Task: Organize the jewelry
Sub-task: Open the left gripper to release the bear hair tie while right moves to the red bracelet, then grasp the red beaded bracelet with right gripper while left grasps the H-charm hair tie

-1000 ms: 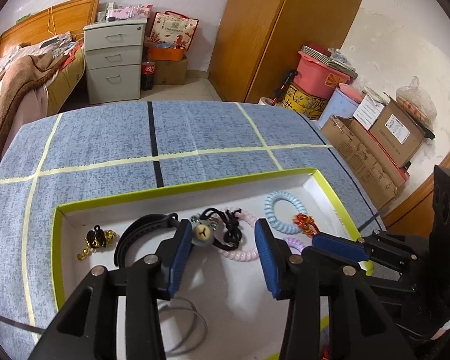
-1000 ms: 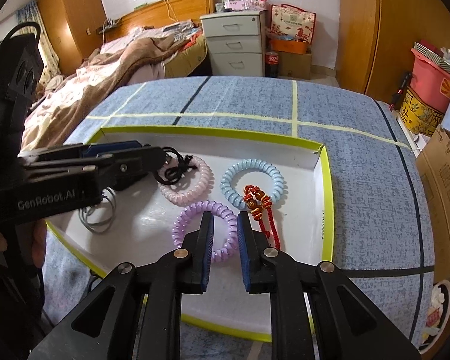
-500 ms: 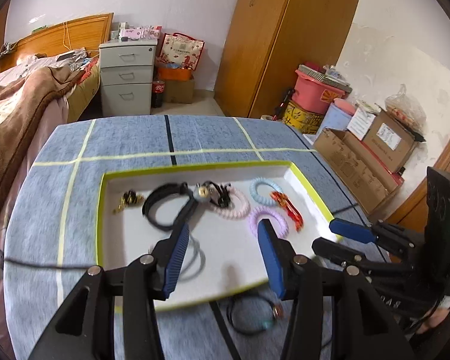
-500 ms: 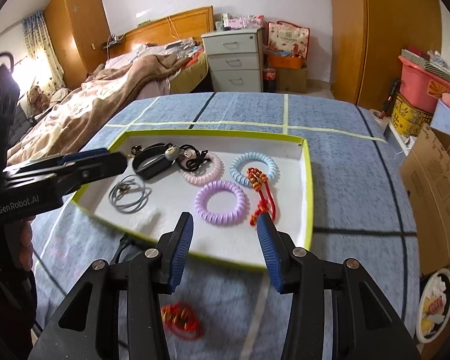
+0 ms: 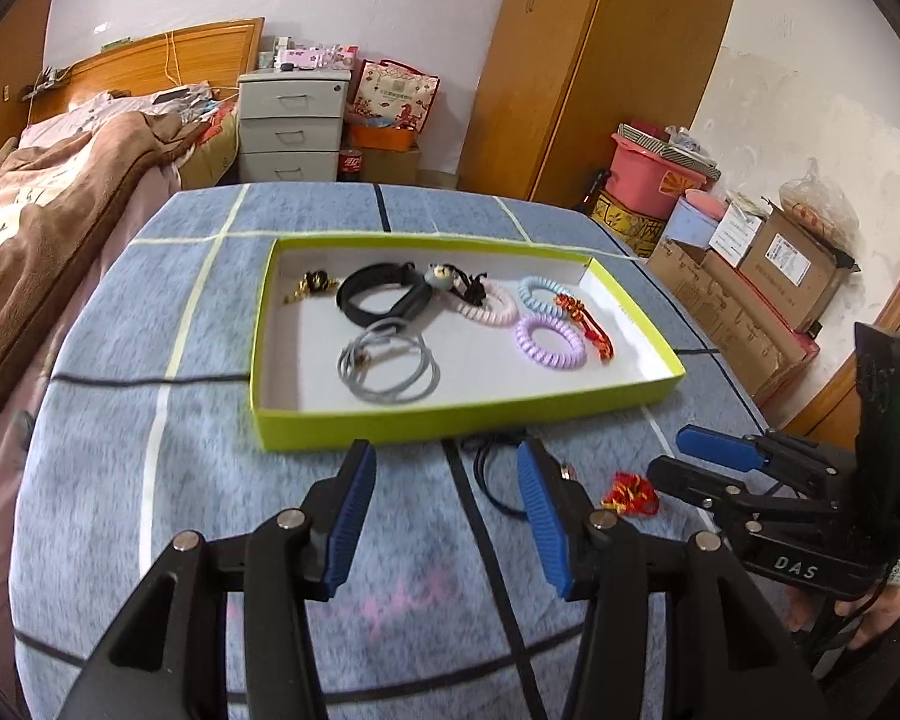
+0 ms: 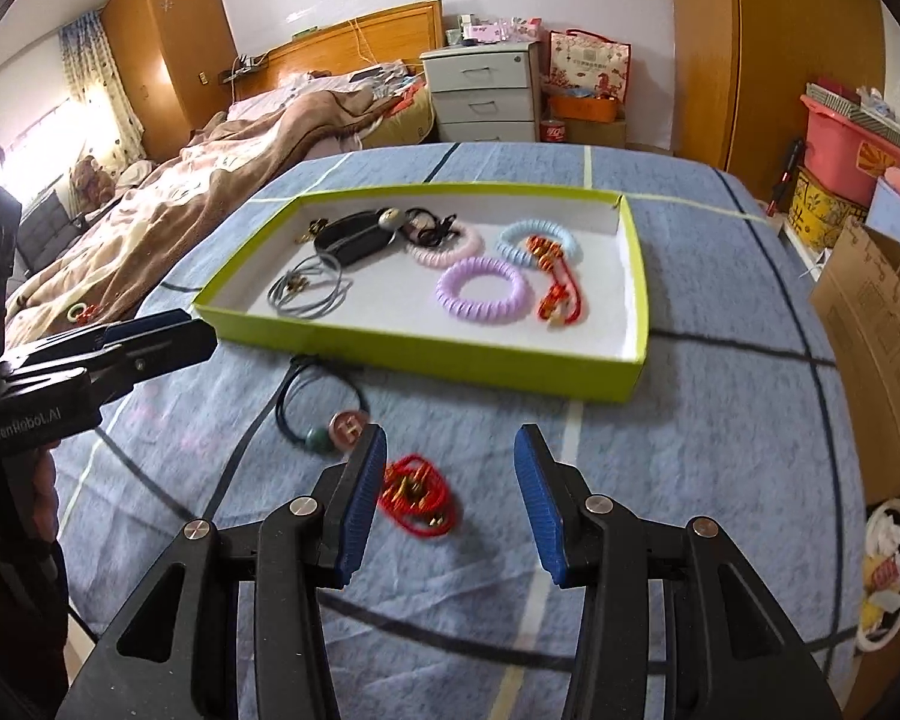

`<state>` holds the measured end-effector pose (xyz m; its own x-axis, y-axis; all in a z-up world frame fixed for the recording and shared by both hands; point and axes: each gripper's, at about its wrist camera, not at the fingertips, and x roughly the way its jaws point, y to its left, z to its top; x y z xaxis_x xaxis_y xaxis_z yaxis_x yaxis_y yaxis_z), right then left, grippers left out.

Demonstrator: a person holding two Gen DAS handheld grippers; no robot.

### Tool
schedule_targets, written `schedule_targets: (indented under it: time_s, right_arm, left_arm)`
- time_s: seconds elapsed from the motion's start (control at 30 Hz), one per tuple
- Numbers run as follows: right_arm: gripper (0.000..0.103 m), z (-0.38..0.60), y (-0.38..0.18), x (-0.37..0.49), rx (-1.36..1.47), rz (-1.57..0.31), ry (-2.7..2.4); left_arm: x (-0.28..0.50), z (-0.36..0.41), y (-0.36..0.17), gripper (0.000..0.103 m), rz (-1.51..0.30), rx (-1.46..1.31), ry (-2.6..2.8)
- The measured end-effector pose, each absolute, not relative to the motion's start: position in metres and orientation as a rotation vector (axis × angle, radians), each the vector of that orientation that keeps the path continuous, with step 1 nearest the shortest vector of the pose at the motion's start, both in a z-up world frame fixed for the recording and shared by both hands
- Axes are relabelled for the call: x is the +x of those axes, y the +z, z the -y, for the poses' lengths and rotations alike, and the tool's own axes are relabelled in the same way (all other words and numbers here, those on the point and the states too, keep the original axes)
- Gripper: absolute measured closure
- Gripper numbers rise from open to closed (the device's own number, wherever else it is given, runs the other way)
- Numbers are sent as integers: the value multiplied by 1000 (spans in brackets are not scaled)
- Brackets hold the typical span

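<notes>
1. Two tongs hang over the blue tabletop [image 6: 720, 276], on the near side of the tray. Both are wide open and hold nothing.
2. The left tongs [image 5: 444, 510] have only bare cloth between their blue pads. They have just been opening a little more.
3. The right tongs [image 6: 447, 492] sprang open a moment ago. A red cord bracelet [image 6: 417, 495] lies flat on the tabletop between the pads, close to the left pad. I cannot tell if it touches that pad.
4. Just past it lies a dark cord bracelet [image 6: 315, 402] with a green bead and a round pink charm. It is on the tabletop, right in front of the tray.
5. Next comes the green tray [image 6: 426, 354] with a white floor.
6. Inside it, near the front, are a grey wire loop [image 5: 390, 360] on the left and a purple coil band [image 5: 549, 339] on the right.
7. A red knotted cord [image 5: 585, 324] lies by the purple band, and its far end rests on the blue coil band [image 5: 540, 294].
8. Toward the back are a pink coil band [image 5: 489, 306], a black strap [image 5: 381, 297] and a small gold and black piece [image 5: 312, 285] in the far left part.
9. Far behind stand a bed [image 5: 60, 192] and a grey set of drawers [image 5: 291, 123].
</notes>
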<state>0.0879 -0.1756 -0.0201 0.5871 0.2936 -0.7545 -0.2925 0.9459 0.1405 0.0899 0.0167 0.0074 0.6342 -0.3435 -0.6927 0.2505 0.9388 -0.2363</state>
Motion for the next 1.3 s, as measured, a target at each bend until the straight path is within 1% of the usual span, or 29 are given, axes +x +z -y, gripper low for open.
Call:
schedule_targets:
  time_s: [0.5,0.6,0.93,1.17,1.2,1.23,1.27,1.3]
  right_arm:
    - [57,159,-35,86,-42,-908,343]
    - [57,153,-41,90,-69,-936,336]
    - [57,147,-43,89,-141,-930,297]
    - [58,148,-43,87,-140,-924,303]
    - [58,149,-44,87,-140,-923,303]
    - [61,149,-44,87,-140,-922,301]
    - [65,150,-43,87,-142,-919,294]
    - [72,151,-43,87,-142,-917,287]
  left_arm:
    - [66,-25,-2,52,-810,-104,-279]
    - [65,-24,-1,52,-809,-105,-284]
    - [68,-24,-2,51,-821,-112,-289]
    - [69,-22,-4,51,-828,-109,-288]
    - [69,-21,-4,51,-827,-107,-289]
    - [69,-20,-4,51,-828,-104,-291]
    - [69,-19,-4,51,-828,-103,-292]
    - [70,-19,-4,51,-829,-105,-292]
